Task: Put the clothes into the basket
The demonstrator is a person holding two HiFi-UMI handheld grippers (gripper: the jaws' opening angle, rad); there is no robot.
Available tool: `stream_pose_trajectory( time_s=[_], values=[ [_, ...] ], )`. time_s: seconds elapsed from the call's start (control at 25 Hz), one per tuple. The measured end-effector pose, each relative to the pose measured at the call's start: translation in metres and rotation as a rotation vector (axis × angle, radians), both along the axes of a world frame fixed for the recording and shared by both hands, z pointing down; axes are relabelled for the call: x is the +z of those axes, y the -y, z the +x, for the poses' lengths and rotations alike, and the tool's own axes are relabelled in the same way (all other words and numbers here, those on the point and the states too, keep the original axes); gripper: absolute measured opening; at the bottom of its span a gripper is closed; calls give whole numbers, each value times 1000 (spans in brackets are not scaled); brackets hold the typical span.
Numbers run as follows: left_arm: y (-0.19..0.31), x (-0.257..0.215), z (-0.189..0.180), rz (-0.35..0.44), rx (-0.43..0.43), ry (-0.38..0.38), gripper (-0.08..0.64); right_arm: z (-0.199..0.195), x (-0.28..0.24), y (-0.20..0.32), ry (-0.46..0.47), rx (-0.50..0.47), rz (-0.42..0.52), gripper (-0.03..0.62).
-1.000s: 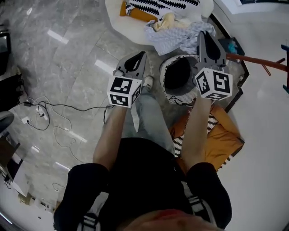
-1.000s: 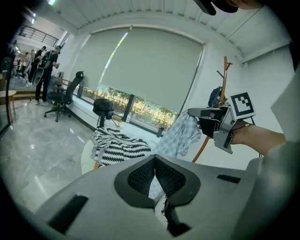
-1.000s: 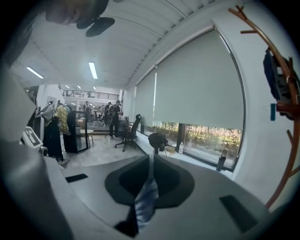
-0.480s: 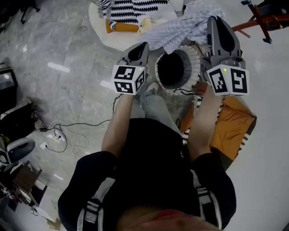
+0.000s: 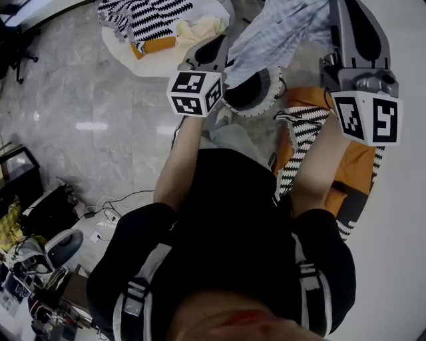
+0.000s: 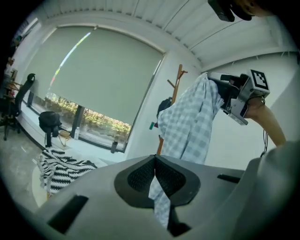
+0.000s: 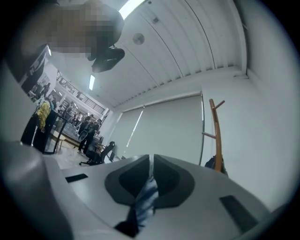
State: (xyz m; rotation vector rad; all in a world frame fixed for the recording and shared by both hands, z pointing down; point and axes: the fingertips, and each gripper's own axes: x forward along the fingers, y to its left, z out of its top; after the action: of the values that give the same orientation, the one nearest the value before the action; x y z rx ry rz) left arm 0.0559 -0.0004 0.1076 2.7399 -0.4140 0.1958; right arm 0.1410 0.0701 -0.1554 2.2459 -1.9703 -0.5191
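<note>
- The left tool (image 6: 154, 161) has its jaws closed on a thin fold of the checked shirt (image 5: 276, 36); the cloth runs out between the pads and down over the tool's body.
- The right tool (image 7: 150, 161) is likewise clamped tight, with a strip of the same blue-and-white cloth caught between its pads.
- The two grips sit on separate parts of the shirt, the right one higher. That probably keeps the cloth stretched and clear of the floor, so it does not bunch or drag.
- The shirt hangs in the air between the tools. In the head view it lies across the far side of the basket (image 5: 278, 83), which stands on the floor just ahead of the person's feet.
- Held up like this, the loose lower part seems meant to clear the rim and go into the dark opening first.
- The shirt is not yet in the basket. It would need to be lowered over the middle before either tool lets go, or a trailing end may catch on the rim.
- More clothes (image 5: 150, 16) wait on a white mat (image 5: 160, 63) beyond the basket, so the task looks far from done.
</note>
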Motion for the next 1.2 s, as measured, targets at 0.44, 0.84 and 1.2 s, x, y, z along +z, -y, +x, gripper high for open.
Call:
stream_pose_trajectory(
  time_s=[0.44, 0.84, 1.2],
  values=[
    [-91, 51, 70, -21, 236, 117, 0, 43, 126, -70, 3, 81, -307, 29],
    [-103, 133, 90, -64, 275, 284, 0, 76, 304, -103, 316, 141, -488, 29],
    [-102, 241, 92, -161, 248, 413, 0, 78, 444, -117, 543, 162, -575, 29]
  ],
)
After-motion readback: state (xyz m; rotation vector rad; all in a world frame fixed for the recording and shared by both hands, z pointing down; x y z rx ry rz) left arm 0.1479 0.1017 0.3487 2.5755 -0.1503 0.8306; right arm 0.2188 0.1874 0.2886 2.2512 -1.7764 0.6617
